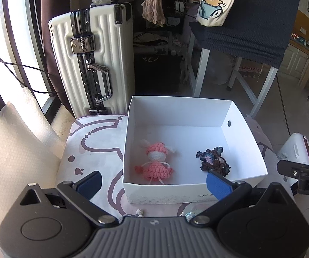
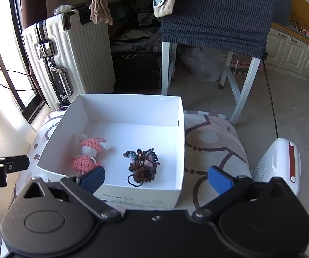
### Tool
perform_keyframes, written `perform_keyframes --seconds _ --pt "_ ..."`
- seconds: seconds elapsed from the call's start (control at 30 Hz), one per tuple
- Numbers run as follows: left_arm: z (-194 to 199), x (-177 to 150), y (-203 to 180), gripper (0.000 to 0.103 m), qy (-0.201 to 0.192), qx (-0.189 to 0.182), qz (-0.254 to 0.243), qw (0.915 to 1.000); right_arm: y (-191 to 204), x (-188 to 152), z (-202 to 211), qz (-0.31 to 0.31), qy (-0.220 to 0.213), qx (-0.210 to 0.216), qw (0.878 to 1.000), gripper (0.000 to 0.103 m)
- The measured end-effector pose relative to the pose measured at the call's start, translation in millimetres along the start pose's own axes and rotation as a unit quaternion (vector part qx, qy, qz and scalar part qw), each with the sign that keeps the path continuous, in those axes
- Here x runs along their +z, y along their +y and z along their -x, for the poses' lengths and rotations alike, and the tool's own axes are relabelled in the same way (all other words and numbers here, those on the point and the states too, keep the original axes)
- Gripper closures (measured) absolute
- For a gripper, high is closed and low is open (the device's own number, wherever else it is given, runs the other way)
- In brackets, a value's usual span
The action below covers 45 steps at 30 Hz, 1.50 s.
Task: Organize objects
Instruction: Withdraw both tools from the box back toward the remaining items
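A white cardboard box point(image 1: 176, 111) stands open on a patterned cushion point(image 1: 94, 142); it also shows in the right wrist view point(image 2: 133, 107). Inside lie a pink crochet doll point(image 1: 156, 163) point(image 2: 87, 154) on the left and a dark crochet flower point(image 1: 214, 160) point(image 2: 142, 164) on the right. My left gripper point(image 1: 153, 185) is open and empty just before the box's near wall. My right gripper point(image 2: 156, 179) is open and empty over the near right corner. A small crochet piece point(image 1: 139, 212) peeks out below the box's front, mostly hidden by the left gripper.
A white suitcase point(image 1: 90, 60) stands behind the cushion on the left. A white-legged table draped with dark blue cloth point(image 2: 217, 13) stands behind. A white appliance point(image 2: 277, 163) sits right of the cushion. Bubble wrap point(image 1: 8, 154) lies at the left.
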<state>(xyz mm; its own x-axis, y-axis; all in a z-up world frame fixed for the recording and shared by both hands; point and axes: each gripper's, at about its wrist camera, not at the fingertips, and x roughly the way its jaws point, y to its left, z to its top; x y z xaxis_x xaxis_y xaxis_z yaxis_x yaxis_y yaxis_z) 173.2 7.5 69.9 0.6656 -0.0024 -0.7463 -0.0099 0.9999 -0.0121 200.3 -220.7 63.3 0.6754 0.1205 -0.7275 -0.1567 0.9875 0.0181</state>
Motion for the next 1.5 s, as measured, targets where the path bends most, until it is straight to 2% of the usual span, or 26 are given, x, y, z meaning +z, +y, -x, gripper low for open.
perform_keyframes --seconds 0.2,0.5,0.67,0.97,1.23,1.5 --pt "23 -16 3 0.001 -0.037 -0.002 0.01 0.9993 -6 -18 23 -0.014 -0.033 0.003 0.999 0.0" --pt "54 -40 5 0.001 -0.092 -0.014 0.025 0.9954 -10 -40 57 -0.001 -0.103 0.008 0.995 0.0" --pt "61 -52 6 0.001 -0.104 -0.019 0.029 0.9939 -11 -49 67 -0.006 -0.119 0.023 0.993 0.0" --pt "67 -72 5 0.001 -0.144 -0.02 0.027 0.989 -13 -64 73 -0.013 -0.145 0.024 0.989 0.0" --pt "57 -89 4 0.001 -0.154 -0.028 0.026 0.9874 -20 -70 56 -0.025 -0.144 0.028 0.989 0.0" --pt "38 -107 10 0.001 -0.135 -0.018 0.011 0.9907 -11 -91 27 0.021 -0.149 0.026 0.988 0.0"
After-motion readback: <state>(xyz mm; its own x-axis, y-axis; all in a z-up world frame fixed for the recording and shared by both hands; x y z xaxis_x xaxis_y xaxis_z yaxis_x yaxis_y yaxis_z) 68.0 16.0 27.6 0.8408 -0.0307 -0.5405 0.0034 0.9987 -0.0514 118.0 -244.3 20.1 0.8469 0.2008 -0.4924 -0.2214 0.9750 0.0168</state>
